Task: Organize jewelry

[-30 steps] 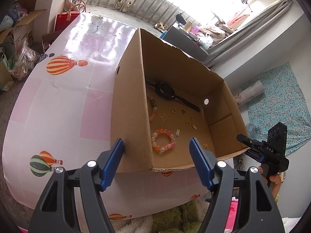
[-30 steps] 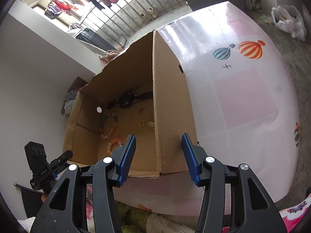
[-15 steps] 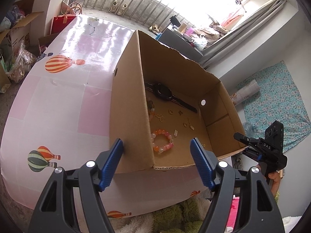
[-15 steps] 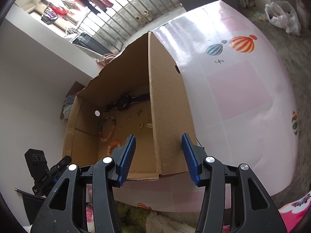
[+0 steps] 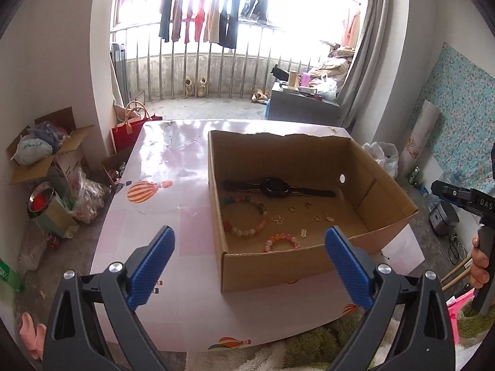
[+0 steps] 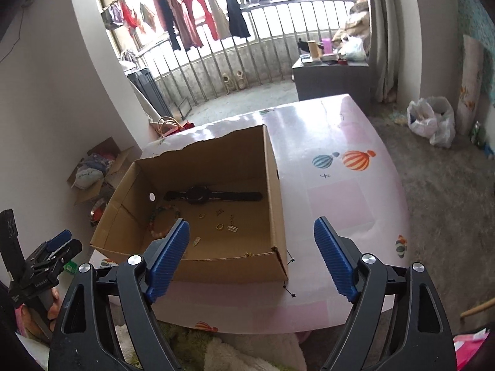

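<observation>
Box (image 5: 256,270) with watch (image 5: 277,188), bead bracelets (image 5: 246,215), perhaps small rings (image 5: 292,208).

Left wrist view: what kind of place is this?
Most likely a lived-in home, a room opening onto a railed balcony. Laundry hangs on a line above the balcony railing, shoes sit by the bars, and a cardboard box of jewelry rests on a table with a balloon-print cover.

Open brown cardboard box (image 5: 365,167) on the balloon-print pink table (image 5: 161,191), black wristwatch (image 5: 276,188) inside at 12 o'clock, large multicoloured bead bracelet (image 5: 246,215) at 9, small pink bead bracelet (image 5: 281,241) at 6, small gold rings (image 5: 292,207) mid-floor.
</observation>
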`<state>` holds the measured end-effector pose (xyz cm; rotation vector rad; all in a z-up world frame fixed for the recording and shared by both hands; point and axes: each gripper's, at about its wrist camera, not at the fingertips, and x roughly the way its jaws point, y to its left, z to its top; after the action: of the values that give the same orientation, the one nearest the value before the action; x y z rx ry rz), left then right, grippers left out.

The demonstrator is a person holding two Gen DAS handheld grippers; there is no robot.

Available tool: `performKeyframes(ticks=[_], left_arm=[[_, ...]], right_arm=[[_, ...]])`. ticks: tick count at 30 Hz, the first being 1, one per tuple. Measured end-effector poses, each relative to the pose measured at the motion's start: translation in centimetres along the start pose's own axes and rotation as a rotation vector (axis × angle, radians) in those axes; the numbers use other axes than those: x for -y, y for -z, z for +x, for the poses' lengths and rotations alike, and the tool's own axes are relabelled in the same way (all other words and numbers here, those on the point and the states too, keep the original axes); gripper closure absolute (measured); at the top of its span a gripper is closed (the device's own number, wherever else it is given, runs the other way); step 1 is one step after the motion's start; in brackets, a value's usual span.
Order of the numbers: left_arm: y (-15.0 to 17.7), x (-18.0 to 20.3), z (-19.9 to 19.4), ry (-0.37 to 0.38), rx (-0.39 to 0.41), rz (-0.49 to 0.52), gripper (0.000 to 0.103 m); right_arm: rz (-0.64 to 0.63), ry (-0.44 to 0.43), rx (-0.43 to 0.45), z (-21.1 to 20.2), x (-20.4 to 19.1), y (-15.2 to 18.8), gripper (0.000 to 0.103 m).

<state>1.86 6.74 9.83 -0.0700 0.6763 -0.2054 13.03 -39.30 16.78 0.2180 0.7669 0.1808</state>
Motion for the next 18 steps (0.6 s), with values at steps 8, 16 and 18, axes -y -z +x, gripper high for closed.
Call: performKeyframes(ticks=[8,16,18], left_arm=[[1.2,1.9,0.0,-0.046,0.004,-0.002,0.006],[1.1,1.1,0.4,0.035,-0.015,-0.148,0.006],[1.3,0.9,1.2,0.032,-0.059,-0.184,0.006]], right_arm=[[0.002,0.012,-0.073,2.0,-3.0,2.6,0.011],[-0.018,0.099,-0.08,2.5,-5.5,3.8,0.009],[-0.05,0.118,-0.07,2.4,-6.3,4.1,0.009]])
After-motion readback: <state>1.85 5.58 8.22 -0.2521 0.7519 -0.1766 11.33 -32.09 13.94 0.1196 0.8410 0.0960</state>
